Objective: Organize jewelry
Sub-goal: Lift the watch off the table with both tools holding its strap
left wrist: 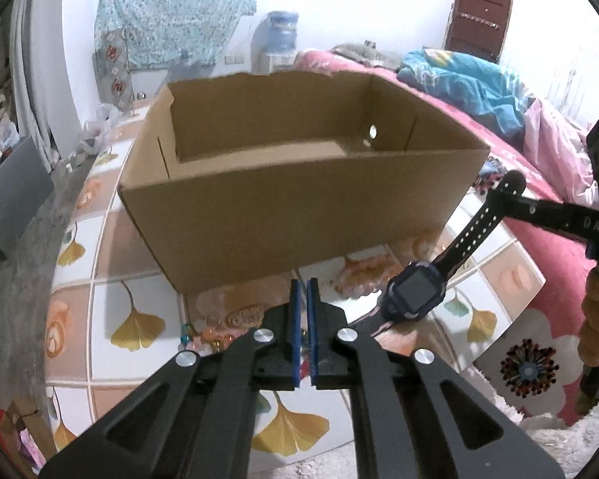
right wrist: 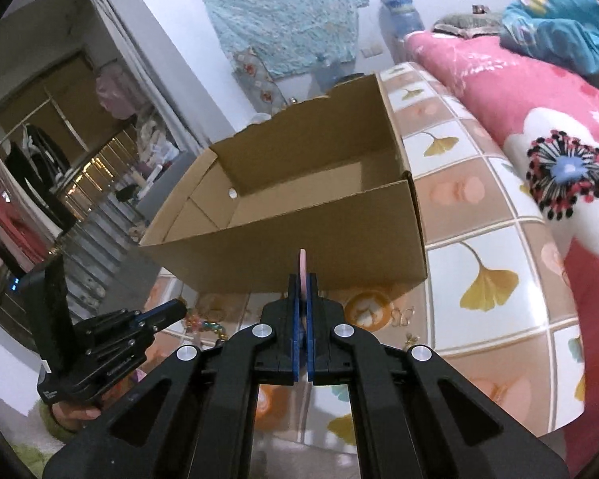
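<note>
Both grippers are clamped: right gripper (right wrist: 301,279) pinches a dark purple-faced wristwatch (left wrist: 413,293) by its strap, left gripper (left wrist: 304,285) seemingly nips beads (left wrist: 203,335), brown cardboard box (left wrist: 291,199) unfilled.

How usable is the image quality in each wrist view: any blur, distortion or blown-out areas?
Left wrist view: strong fisheye bending, dark vignette at the corners; the cardboard box looks slightly soft, the watch readable, white wall overexposed. Right wrist view: same curvature, the box tilted; the tablecloth sharp, the wardrobe area at left dim, the right gripper in focus.
</note>
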